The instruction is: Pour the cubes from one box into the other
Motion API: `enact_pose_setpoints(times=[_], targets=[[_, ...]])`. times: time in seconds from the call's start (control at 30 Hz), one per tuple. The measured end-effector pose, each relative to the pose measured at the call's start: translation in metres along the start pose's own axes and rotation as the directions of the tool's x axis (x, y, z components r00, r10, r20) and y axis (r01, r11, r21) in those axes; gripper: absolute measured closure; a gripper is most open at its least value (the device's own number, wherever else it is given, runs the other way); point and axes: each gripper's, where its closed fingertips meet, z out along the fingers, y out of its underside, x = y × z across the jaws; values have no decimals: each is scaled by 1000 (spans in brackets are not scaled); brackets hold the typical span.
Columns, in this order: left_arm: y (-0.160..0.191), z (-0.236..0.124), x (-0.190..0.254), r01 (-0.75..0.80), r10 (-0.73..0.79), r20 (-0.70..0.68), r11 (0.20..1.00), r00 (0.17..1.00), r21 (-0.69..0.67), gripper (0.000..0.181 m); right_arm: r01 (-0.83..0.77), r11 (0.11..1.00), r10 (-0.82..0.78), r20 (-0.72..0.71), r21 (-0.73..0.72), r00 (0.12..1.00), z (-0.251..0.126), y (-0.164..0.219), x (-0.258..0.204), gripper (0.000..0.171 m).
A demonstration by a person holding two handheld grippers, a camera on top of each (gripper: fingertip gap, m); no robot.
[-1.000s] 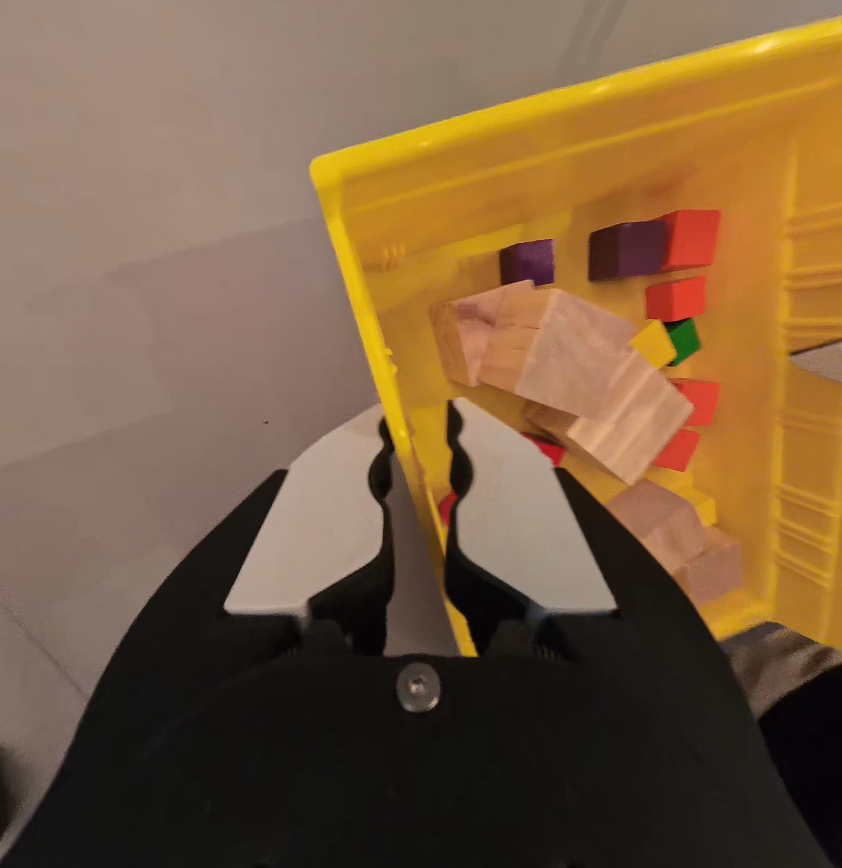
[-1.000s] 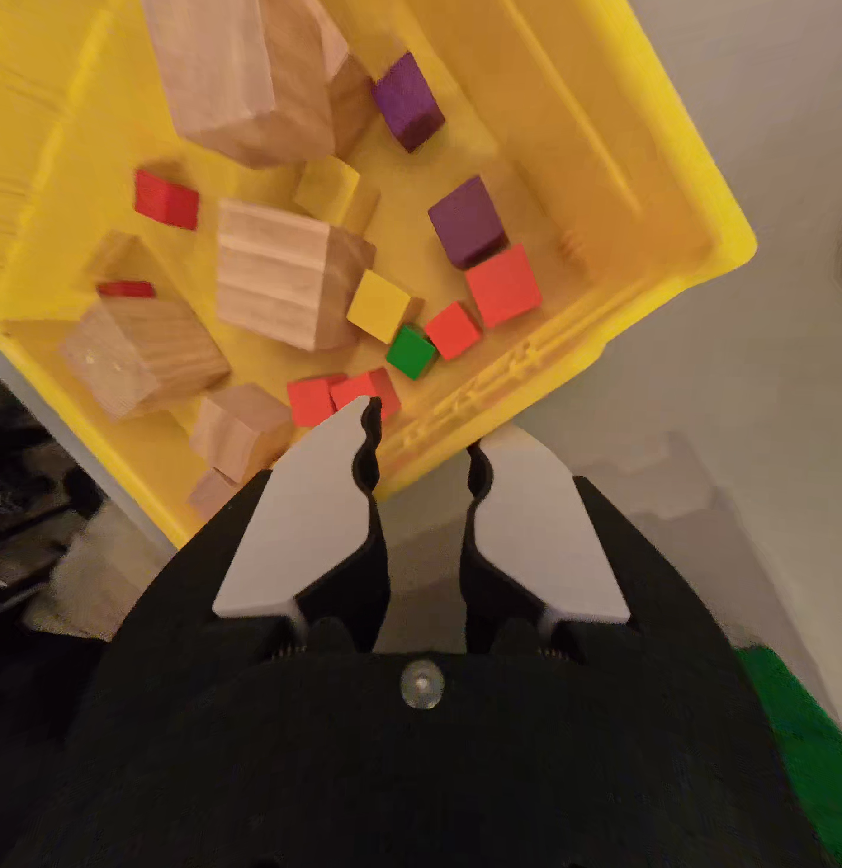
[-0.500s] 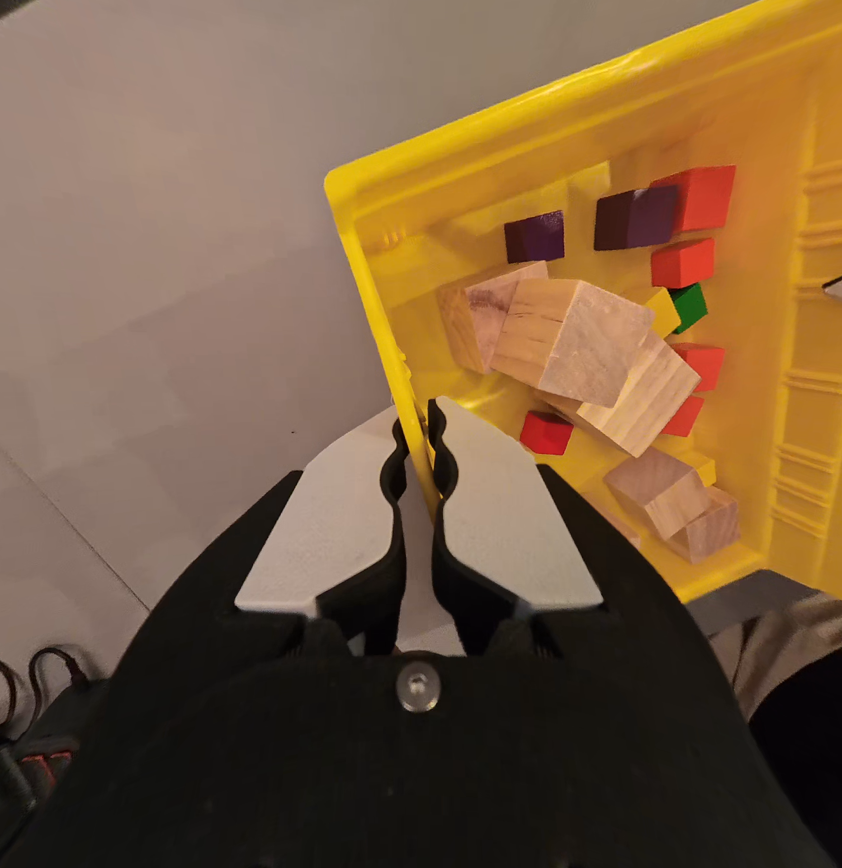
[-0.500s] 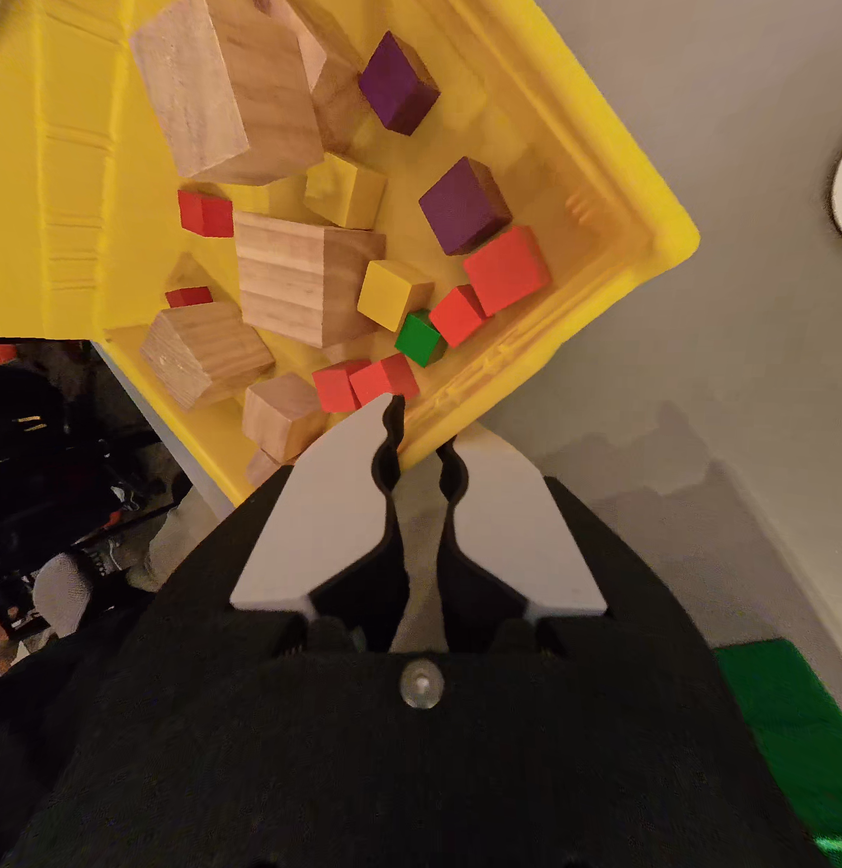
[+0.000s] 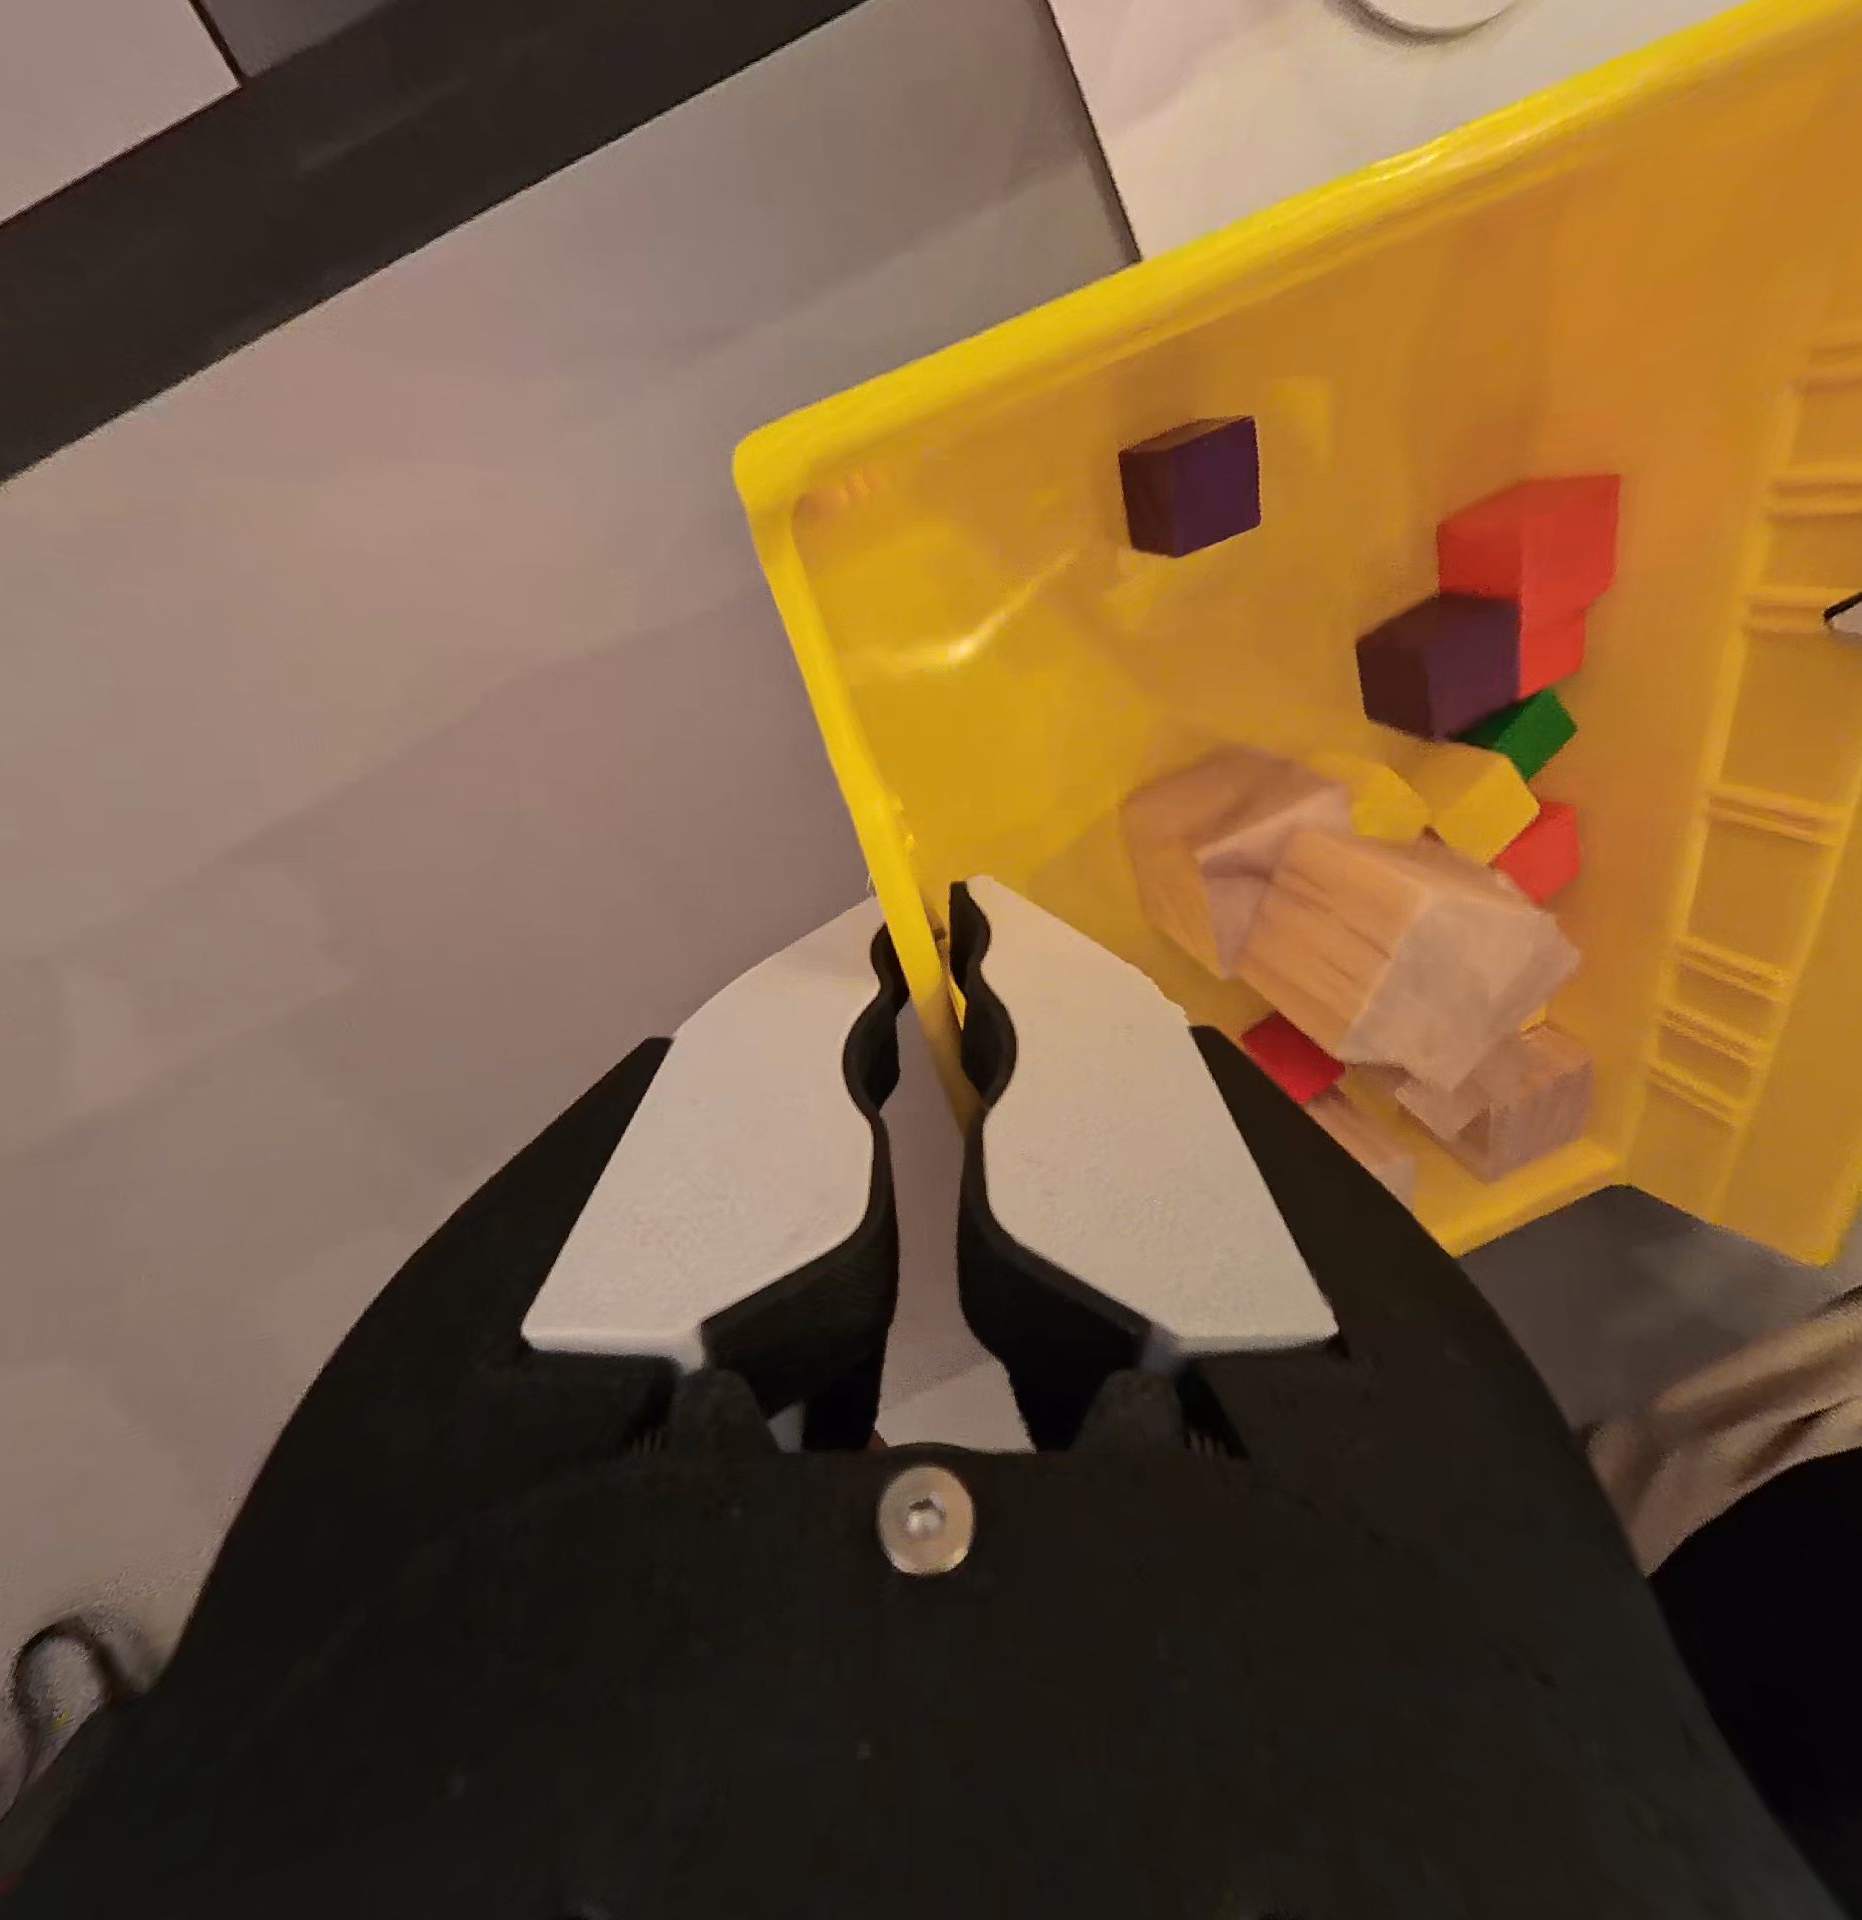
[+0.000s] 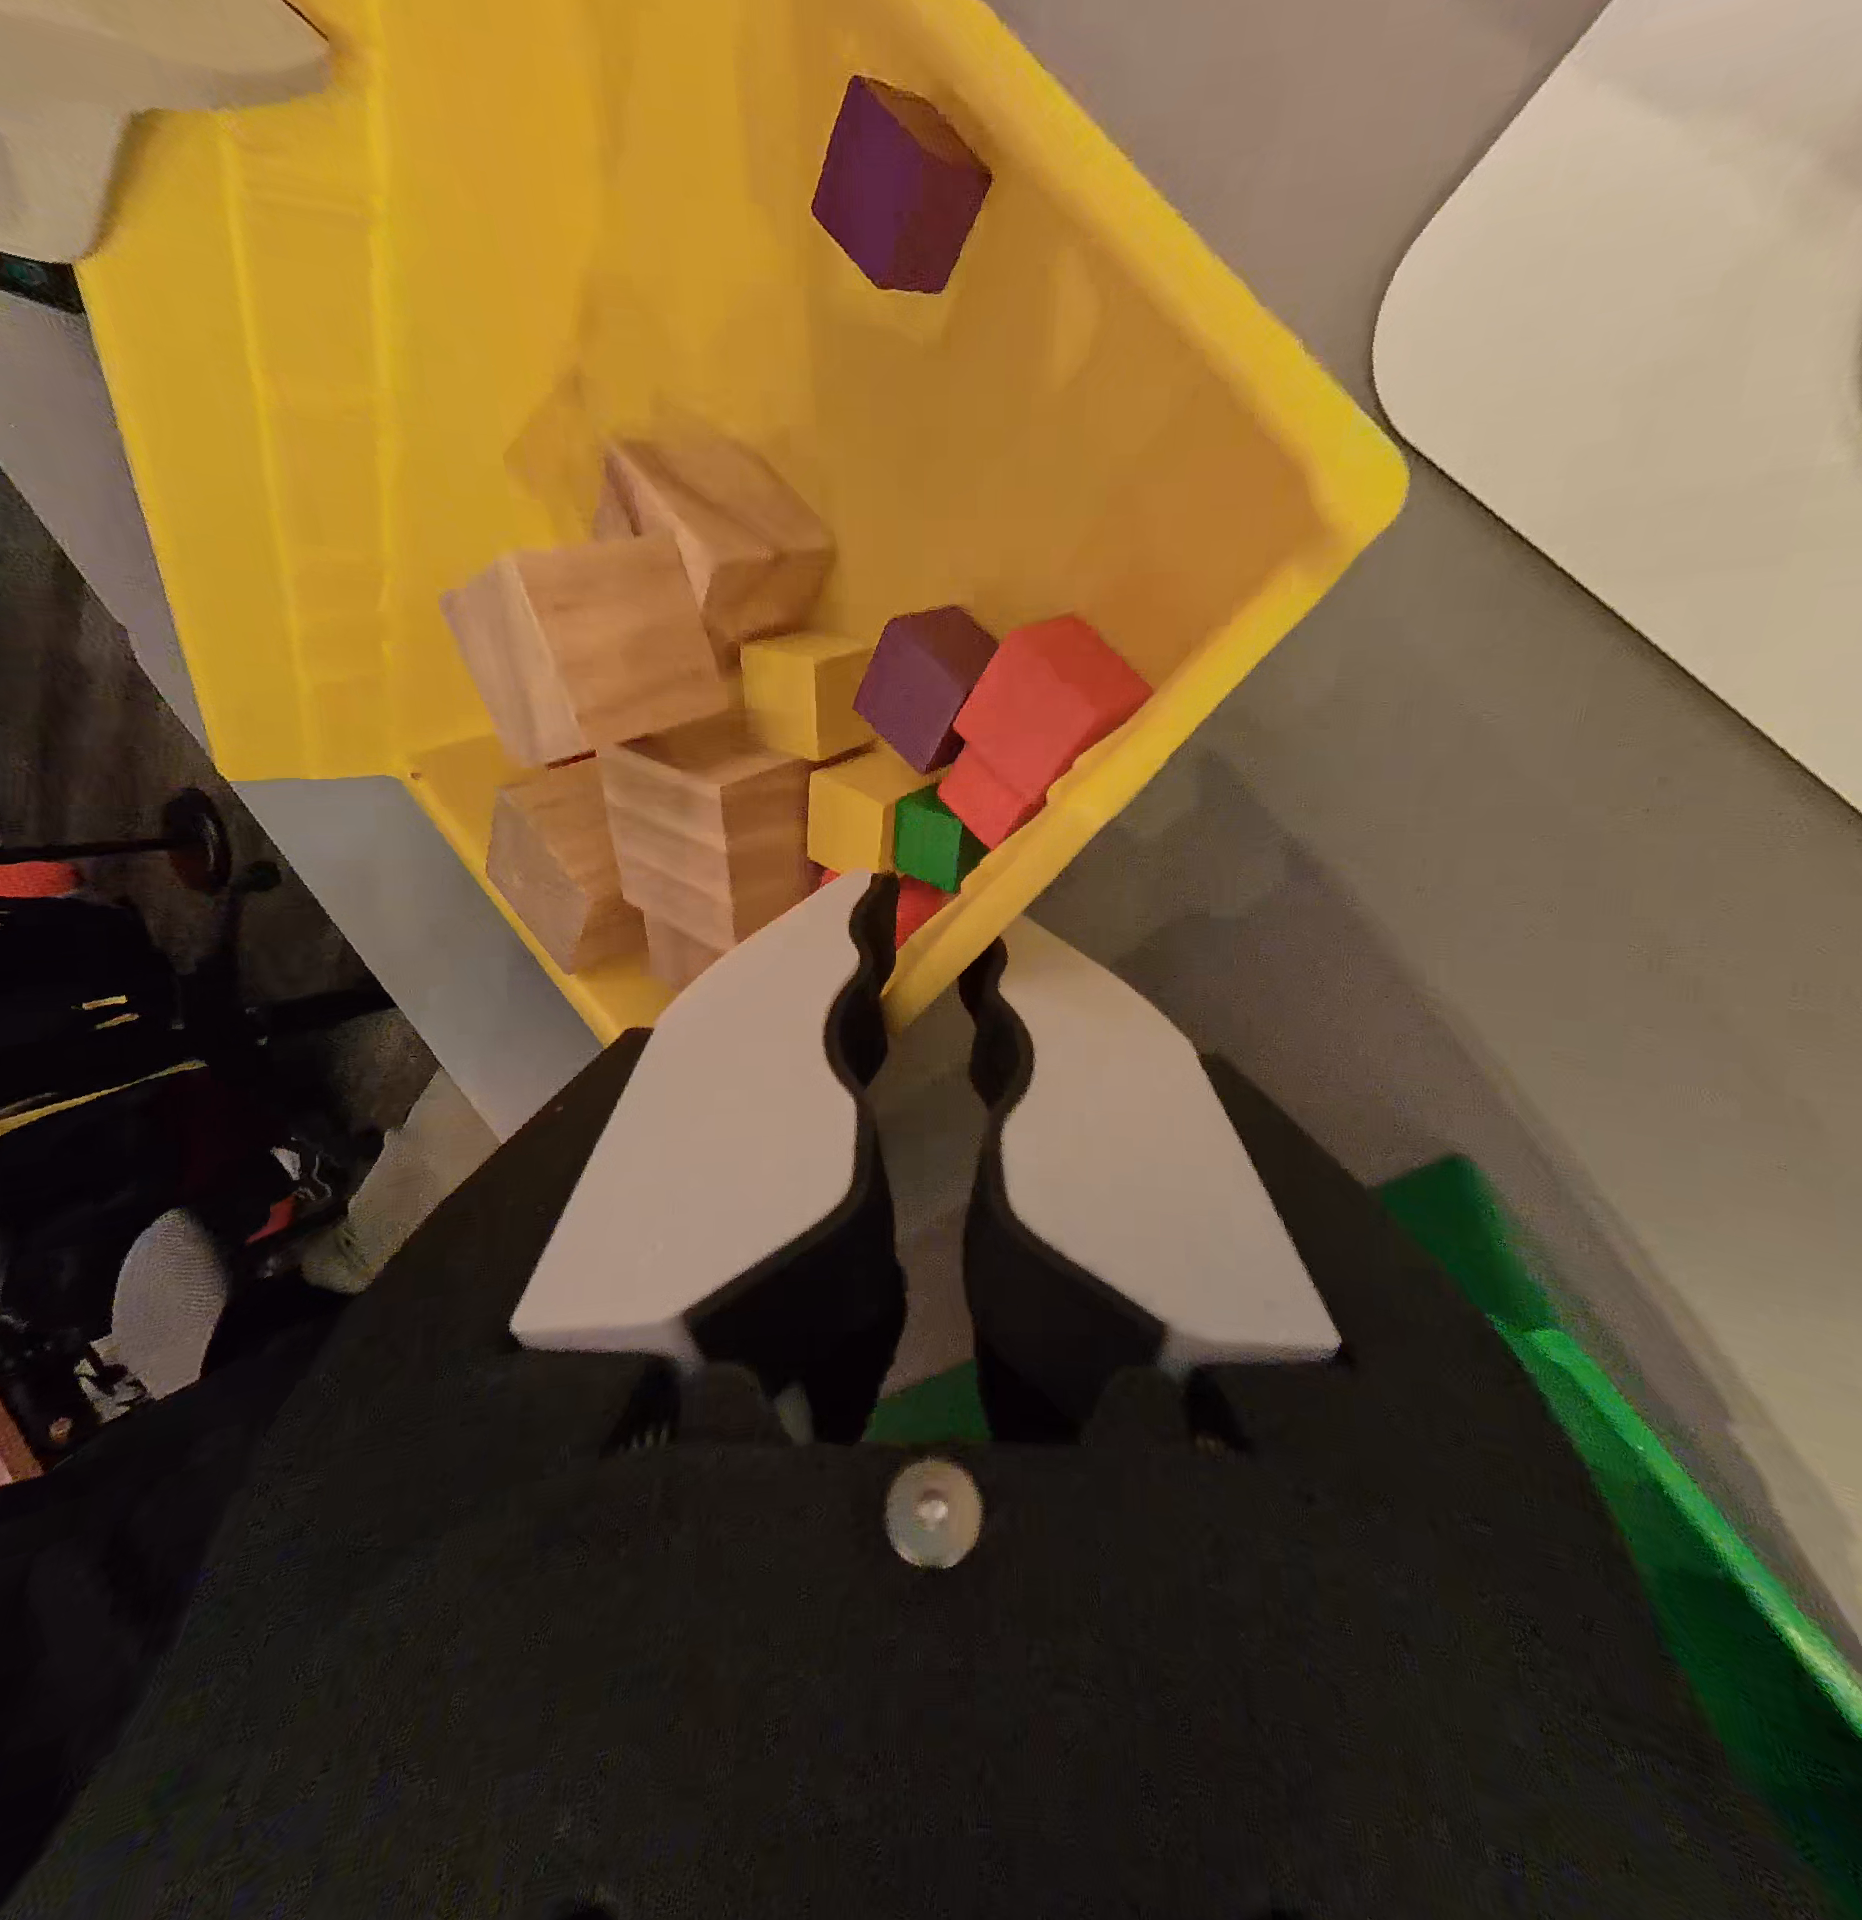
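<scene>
A yellow plastic box (image 5: 1010, 644) is held tilted in the air between both grippers. My left gripper (image 5: 932, 914) is shut on the box's left rim. My right gripper (image 6: 932, 935) is shut on the opposite rim of the box (image 6: 1166, 436). Inside, several wooden cubes (image 6: 636, 665) and small red, yellow, green and purple cubes are piled in the low corner near the right gripper. One purple cube (image 6: 899, 187) sits apart, higher on the box floor; it also shows in the left wrist view (image 5: 1189, 483). A green box (image 6: 1675, 1538) lies below at the right.
A grey table (image 5: 387, 727) lies under the box, with its front edge (image 6: 387, 914) at the left of the right wrist view. A white rounded object (image 6: 1685, 395) sits at the upper right. Dark clutter and cables lie on the floor (image 6: 96, 1091) beyond the table edge.
Both grippers have closed tighter on the rims and tipped the yellow box further. The cubes have slid and piled into the low corner; one purple cube stayed behind.
</scene>
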Motion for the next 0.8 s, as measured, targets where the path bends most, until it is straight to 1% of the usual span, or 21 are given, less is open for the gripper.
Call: enact_pose_setpoints(times=[0.1, 0.27, 0.33, 0.4, 0.43, 0.5, 0.53, 0.57, 0.6, 0.63, 0.67, 0.7, 0.73, 0.8], targets=[[11, 18, 7, 29, -30, -61, 999, 998, -14, 172, 1, 999, -2, -23, -32, 1000, 7, 5, 10, 165], [30, 43, 13, 51, -57, -129, 998, 990, -48, 159, 4, 995, -10, -62, -98, 998, 28, 12, 22, 167], [39, 55, 12, 38, -49, -116, 994, 992, -98, 153, -19, 994, 8, -97, -106, 995, 39, 11, 28, 168], [39, 63, 7, 31, -38, -63, 993, 997, -113, 153, -51, 996, 41, -134, -74, 990, 43, 4, 30, 164], [37, 65, 5, 35, -41, -50, 993, 998, -109, 156, -50, 995, 34, -177, -89, 984, 43, 4, 33, 161], [33, 67, 3, 65, -69, -33, 992, 997, -105, 161, -67, 991, 40, -221, -116, 974, 48, 4, 32, 148], [32, 69, 2, 70, -72, -18, 992, 997, -105, 165, -74, 987, 39, -239, -141, 970, 54, 5, 30, 130], [29, 70, 2, 77, -77, -3, 992, 997, -100, 169, -76, 982, 23, -290, -173, 957, 59, 8, 34, 120], [29, 71, 0, 78, -75, 33, 991, 997, -108, 173, -72, 983, 10, -345, -170, 939, 60, 7, 39, 120], [31, 72, -3, 68, -60, 68, 990, 996, -125, 175, -77, 987, 21, -373, -138, 928, 60, 3, 43, 129], [31, 71, -3, 72, -63, 75, 989, 995, -127, 175, -100, 990, 58, -373, -94, 926, 59, 0, 48, 140], [32, 71, -2, 85, -77, 66, 989, 995, -123, 175, -130, 990, 105, -354, -46, 929, 58, -2, 53, 150], [32, 70, 0, 94, -89, 49, 989, 995, -115, 176, -146, 989, 128, -345, -26, 930, 57, -2, 57, 157], [33, 69, 5, 103, -101, 24, 988, 995, -118, 176, -151, 988, 131, -357, -30, 925, 54, -1, 61, 161]])
